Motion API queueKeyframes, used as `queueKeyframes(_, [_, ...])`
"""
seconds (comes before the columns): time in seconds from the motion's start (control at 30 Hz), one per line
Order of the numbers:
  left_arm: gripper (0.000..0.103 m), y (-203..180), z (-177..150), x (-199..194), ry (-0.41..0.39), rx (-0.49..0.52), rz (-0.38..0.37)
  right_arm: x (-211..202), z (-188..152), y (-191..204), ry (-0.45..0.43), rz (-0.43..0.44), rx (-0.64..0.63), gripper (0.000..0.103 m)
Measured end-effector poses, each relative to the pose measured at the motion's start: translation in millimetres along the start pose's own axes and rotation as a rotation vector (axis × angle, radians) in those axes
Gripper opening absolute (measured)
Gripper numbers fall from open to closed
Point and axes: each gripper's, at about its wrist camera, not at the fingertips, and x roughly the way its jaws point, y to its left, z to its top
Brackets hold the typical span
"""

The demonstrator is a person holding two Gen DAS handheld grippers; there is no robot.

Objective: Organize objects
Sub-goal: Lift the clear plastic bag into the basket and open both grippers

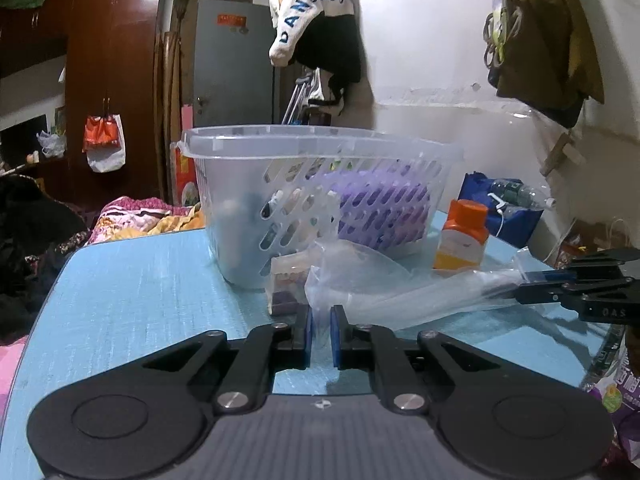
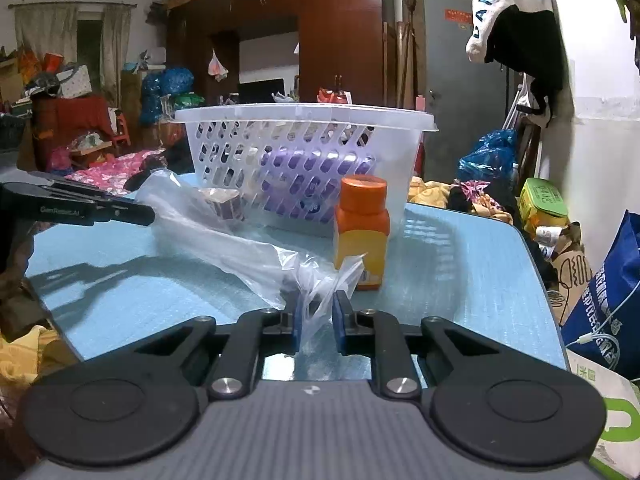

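The plastic bag (image 2: 224, 236) lies across the blue worktop (image 1: 132, 292) before the basket (image 1: 312, 148), pinched at opposite ends by the left tool (image 1: 321, 334) and right tool (image 2: 316, 320). Next likely calls for lifting both together into the basket, clear of the orange bottle (image 2: 362, 232).

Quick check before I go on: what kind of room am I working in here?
Most likely a cluttered bedroom at home: a dark wooden wardrobe, floral bedding beside the blue table, and clothes hanging on the wall.
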Motion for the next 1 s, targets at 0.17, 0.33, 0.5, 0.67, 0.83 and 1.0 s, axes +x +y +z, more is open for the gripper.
queueKeyframes(0.17, [0.012,-2,-1,-9,-0.017,0.008,-0.006,-9,4,2,-0.025,0.004,-0.007,0.017])
queueKeyframes(0.33, [0.012,-3,8,-23,-0.062,0.013,-0.004,-19,15,7,-0.062,0.008,-0.025,0.017])
queueKeyframes(0.5, [0.012,-4,24,-32,-0.104,0.011,-0.010,-25,32,5,-0.096,0.016,-0.044,0.017])
queueKeyframes(0.67, [0.012,-9,58,-42,-0.163,0.046,0.018,-28,67,-2,-0.148,0.011,-0.072,0.017])
queueKeyframes(0.83, [0.012,0,108,-31,-0.201,0.039,0.057,-10,119,-19,-0.185,0.019,-0.070,0.017])
queueKeyframes(1.0, [0.012,22,144,5,-0.159,0.013,0.094,28,150,-38,-0.188,0.020,-0.066,0.017])
